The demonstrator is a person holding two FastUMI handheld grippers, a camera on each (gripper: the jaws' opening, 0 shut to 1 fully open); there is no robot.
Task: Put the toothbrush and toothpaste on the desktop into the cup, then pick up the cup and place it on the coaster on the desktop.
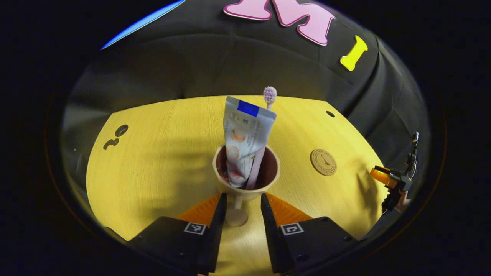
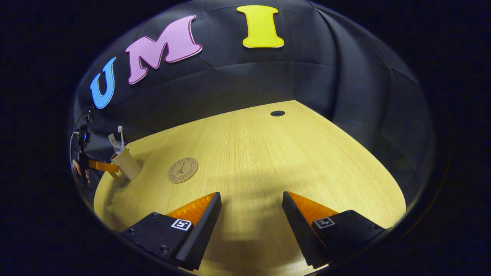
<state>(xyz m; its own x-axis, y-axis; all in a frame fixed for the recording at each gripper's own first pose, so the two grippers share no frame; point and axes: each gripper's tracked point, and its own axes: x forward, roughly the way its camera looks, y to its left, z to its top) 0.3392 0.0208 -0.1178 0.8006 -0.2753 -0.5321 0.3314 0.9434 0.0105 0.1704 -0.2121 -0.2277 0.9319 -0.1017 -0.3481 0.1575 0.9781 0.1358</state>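
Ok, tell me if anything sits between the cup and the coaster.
Nothing visible does. The cup, held by the left gripper with toothpaste and toothbrush inside, has bare desktop between it and the coaster.

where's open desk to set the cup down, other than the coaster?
Bare: the yellow wooden desktop from the round cork coaster across to its far right edge, ahead of the right gripper. Crowded: the left edge, where the left gripper straddles the beige cup.

Toothbrush [image 1: 269, 94] handle mostly behind toothpaste [image 1: 245, 138] (bristles showing)
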